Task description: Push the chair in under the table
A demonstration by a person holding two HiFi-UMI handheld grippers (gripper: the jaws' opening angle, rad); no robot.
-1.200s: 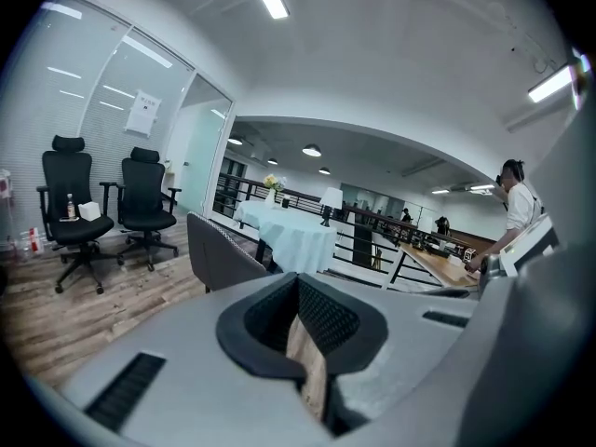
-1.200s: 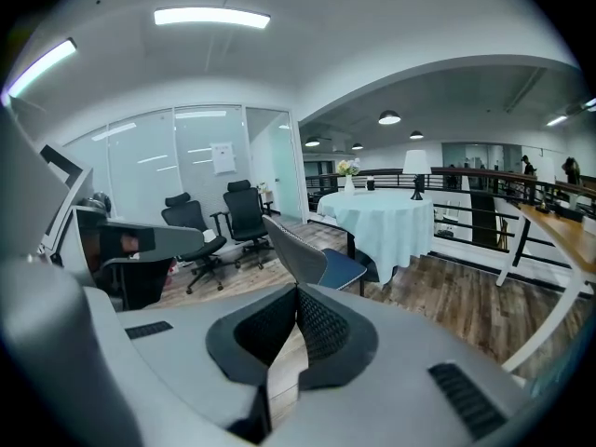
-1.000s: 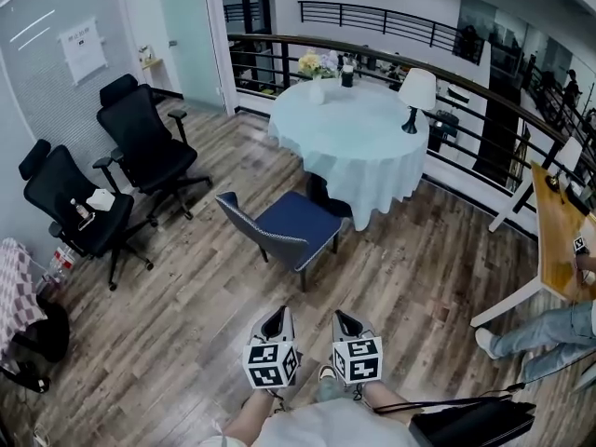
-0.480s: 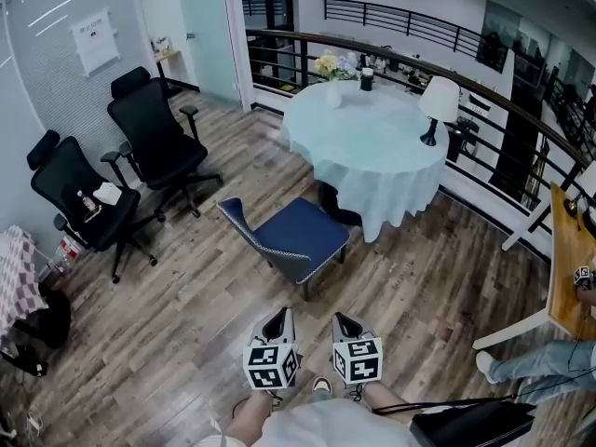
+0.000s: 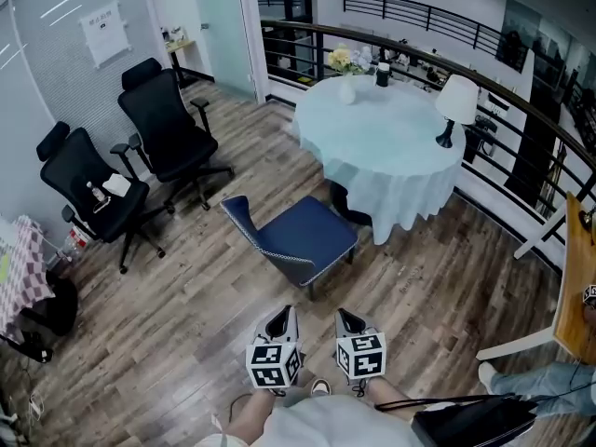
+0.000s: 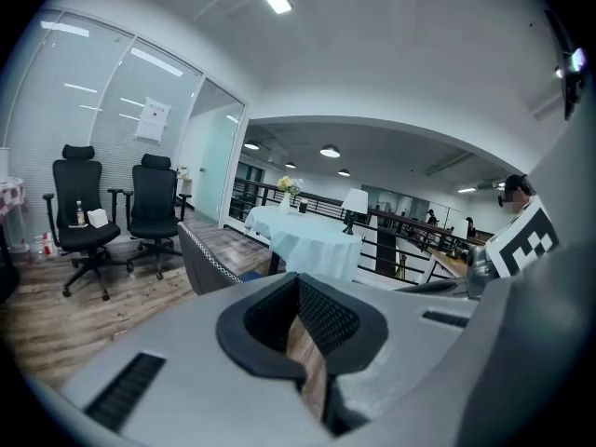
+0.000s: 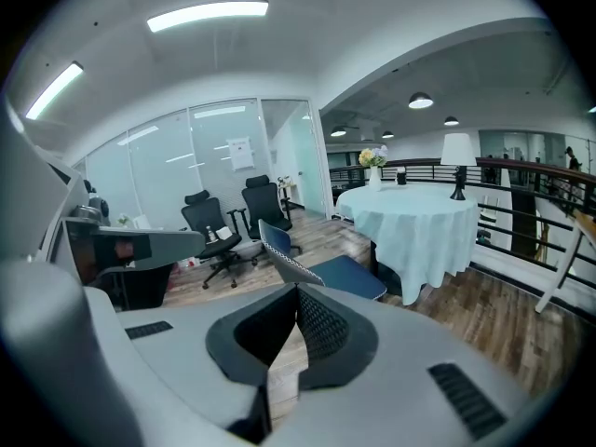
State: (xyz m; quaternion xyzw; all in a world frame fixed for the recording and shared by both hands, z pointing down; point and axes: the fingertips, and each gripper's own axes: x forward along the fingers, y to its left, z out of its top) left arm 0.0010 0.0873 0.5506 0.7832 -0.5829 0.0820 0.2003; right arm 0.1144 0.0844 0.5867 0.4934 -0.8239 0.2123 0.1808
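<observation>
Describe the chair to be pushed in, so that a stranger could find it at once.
Find the round table covered with a pale cloth. Just in front of it, on the wood floor, stands the blue chair, turned at an angle. Unlike the two black office chairs farther left, it has no wheels or armrests.

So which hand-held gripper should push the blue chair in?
Left, probably. Both are shut, side by side, short of the blue chair; its backrest lies nearer the left hand-held gripper than the right hand-held gripper.

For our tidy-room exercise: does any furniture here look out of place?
The blue chair stands pulled out from the round table, turned at an angle, its seat not tucked under it.
</observation>
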